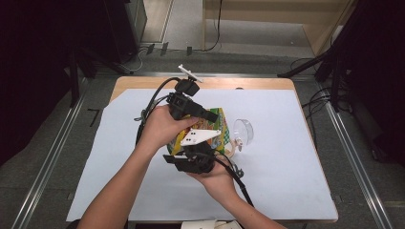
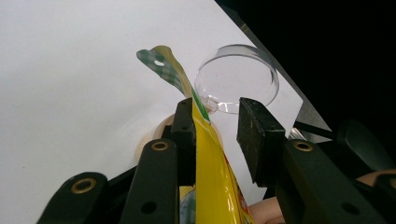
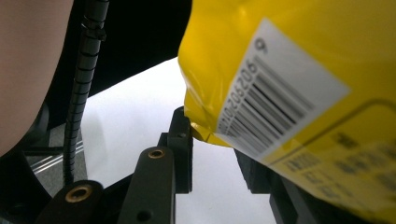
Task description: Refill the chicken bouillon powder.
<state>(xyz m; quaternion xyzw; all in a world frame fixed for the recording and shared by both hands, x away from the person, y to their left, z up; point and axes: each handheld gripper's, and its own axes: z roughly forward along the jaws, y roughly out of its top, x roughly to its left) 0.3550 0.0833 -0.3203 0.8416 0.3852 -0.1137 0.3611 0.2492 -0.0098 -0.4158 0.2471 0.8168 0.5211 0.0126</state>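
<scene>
A yellow snack bag (image 1: pixel 210 130) is held up over the middle of the white sheet (image 1: pixel 286 162), between both hands. My left gripper (image 1: pixel 210 116) reaches it from the far side. In the left gripper view the bag's thin sealed edge (image 2: pixel 205 154) lies along one pad (image 2: pixel 184 135), while the other pad (image 2: pixel 254 140) stands apart from it, so this gripper (image 2: pixel 215 112) is open. My right gripper (image 1: pixel 184 160) is at the bag's near end. There the barcode side of the bag (image 3: pixel 289 93) covers one jaw. Whether the right gripper (image 3: pixel 212 144) presses on it I cannot tell.
A clear glass cup (image 1: pixel 243 132) lies on its side just right of the bag, also ahead of the left jaws (image 2: pixel 236 84). A tan round thing (image 1: pixel 230 145) sits beside it. The sheet covers a wooden table (image 1: pixel 143 82); dark stands and cables flank it.
</scene>
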